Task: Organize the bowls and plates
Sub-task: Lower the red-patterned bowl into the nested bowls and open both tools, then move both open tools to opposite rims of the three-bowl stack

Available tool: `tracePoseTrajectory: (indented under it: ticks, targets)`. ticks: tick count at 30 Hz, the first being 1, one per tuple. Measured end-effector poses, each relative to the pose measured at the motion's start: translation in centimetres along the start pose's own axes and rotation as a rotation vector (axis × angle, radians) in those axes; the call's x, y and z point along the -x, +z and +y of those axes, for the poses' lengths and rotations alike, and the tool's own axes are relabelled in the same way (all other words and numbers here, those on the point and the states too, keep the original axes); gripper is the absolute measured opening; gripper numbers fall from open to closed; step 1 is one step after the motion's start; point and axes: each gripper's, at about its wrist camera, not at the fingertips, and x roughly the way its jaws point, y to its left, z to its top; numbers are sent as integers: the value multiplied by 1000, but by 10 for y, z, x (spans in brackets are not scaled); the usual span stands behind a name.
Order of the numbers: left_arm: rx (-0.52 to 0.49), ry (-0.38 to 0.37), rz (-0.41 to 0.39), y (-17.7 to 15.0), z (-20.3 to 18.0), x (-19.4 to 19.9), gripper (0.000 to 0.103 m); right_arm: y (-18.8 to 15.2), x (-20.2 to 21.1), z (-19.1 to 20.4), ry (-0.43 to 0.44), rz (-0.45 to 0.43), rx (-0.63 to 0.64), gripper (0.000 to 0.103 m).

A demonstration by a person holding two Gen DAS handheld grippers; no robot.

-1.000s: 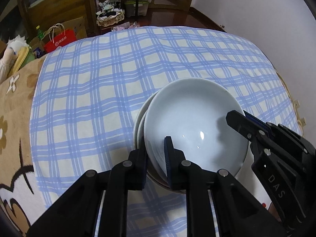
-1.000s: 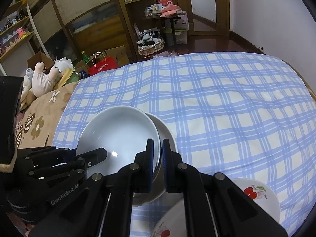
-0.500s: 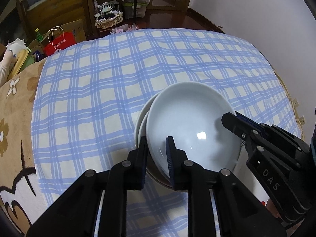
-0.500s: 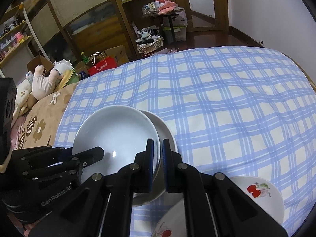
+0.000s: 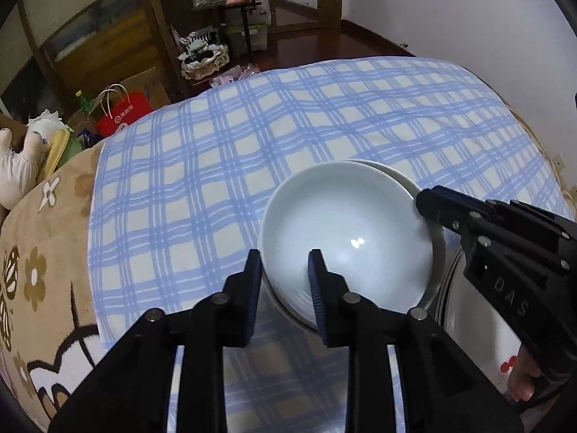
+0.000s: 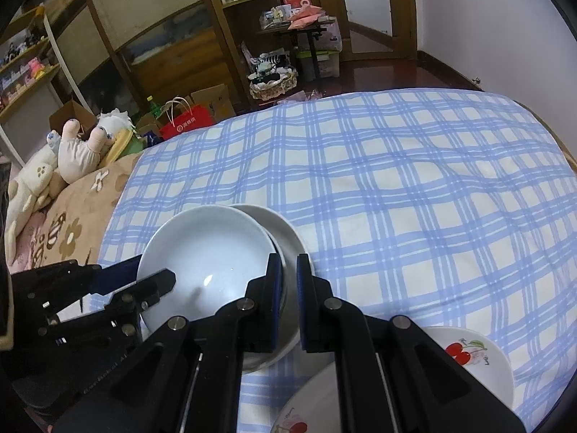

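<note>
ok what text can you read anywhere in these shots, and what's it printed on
"DAS": on the side of the right claw, seen from the left wrist.
"Robot AI": on the body of the left claw, seen from the right wrist; the letters before it are too dark to read.
Red shopping bag: white logo and characters, too small to read.
Cherry plate: small writing beside the cherries, too blurred to read.

Left tongs (image 5: 285, 281) opening astride the near rim of the white bowl (image 5: 346, 238), stacked on the checked cloth (image 5: 216, 151).
</note>
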Motion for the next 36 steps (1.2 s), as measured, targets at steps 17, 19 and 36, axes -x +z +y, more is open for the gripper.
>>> tracePoseTrajectory:
  ticks: [17, 19, 36]
  targets:
    - [58, -59, -45, 5, 17, 20, 72, 7, 22, 0, 6, -39, -22, 9]
    - [68, -33, -59, 6, 21, 22, 81, 9, 26, -2, -5, -47, -27, 9]
    - [106, 50, -1, 13, 63, 11, 87, 16, 39, -30, -123, -96, -82, 103]
